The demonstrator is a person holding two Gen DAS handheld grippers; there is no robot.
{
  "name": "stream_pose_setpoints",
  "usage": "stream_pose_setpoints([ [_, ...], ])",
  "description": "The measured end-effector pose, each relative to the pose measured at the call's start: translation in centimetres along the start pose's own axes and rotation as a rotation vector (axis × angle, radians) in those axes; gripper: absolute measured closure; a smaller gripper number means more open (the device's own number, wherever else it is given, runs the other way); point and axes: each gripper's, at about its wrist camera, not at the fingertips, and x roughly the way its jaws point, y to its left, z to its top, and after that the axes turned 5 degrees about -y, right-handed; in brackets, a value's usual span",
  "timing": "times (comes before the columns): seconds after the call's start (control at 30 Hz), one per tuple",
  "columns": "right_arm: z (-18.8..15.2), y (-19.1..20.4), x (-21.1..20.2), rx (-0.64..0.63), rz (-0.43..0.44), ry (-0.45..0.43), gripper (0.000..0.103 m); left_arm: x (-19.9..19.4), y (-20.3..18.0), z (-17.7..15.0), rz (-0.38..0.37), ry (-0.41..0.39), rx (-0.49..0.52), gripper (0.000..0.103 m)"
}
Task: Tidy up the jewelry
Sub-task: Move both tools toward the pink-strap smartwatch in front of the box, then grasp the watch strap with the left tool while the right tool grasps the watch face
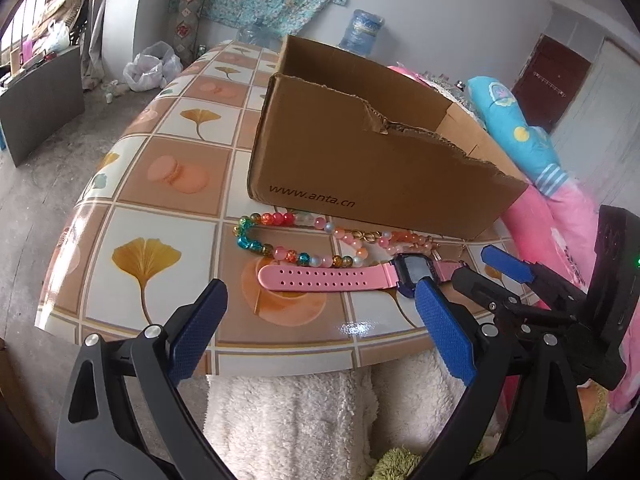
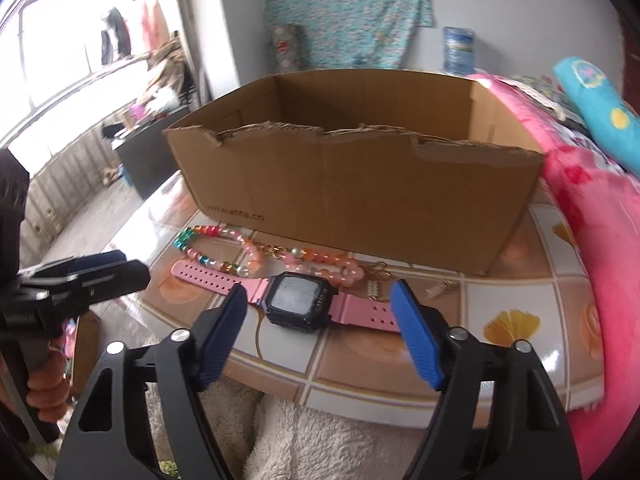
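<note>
From the left wrist camera, we hold our left gripper [image 1: 318, 308] spread wide over the near table edge with nothing between the pads. The pink-strapped digital watch [image 1: 332, 278] lies flat on the tiled tablecloth [image 1: 168, 216] at twelve o'clock from the tips, its dark face towards two o'clock. Just beyond it, touching the strap, sprawls the coloured bead necklace [image 1: 304, 240], and behind that stands the open cardboard box [image 1: 360, 152], torn along its rim. At three o'clock our right gripper [image 1: 476, 264] pokes in, tips near the watch's face.

From the right wrist camera, the right gripper [image 2: 320, 300] is spread and empty too, its pads flanking the watch [image 2: 300, 300] but not yet pressing it. The necklace [image 2: 256, 252] sits at eleven o'clock, small gold pieces [image 2: 404, 284] at one o'clock, the box [image 2: 352, 184] dead ahead.

We judge this the reach for the first piece. Next comes lowering, closing on the watch, then lifting it over the torn rim.
</note>
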Motion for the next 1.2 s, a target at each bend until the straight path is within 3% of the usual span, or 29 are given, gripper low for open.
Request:
stream_pose_setpoints([
  [0.07,0.4,-0.2,0.7,-0.021,0.068,0.017,0.034,0.5,-0.4,0.1,0.029,0.01,0.038,0.012],
  [0.23,0.8,0.3,2.4,-0.102,0.126,0.072,0.034,1.6,-1.3,0.0,0.085,0.033,0.125,0.012],
  [0.6,-0.5,2.3,5.5,-0.258,0.11,0.191,0.034,1.8,-2.0,-0.9,0.067,0.01,0.204,0.013],
  [0.93,-2.6,4.4,3.6,-0.37,0.103,0.187,0.034,1.9,-2.6,-1.6,0.033,0.037,0.216,0.014],
  [1.0,-2.9,4.4,3.7,-0.37,0.065,0.17,0.034,1.7,-2.6,-1.6,0.048,0.03,0.221,0.018],
  [1.2,-3.2,4.8,4.1,-0.326,0.083,0.154,0.035,0.9,-2.9,-1.9,0.099,0.018,0.256,0.032],
])
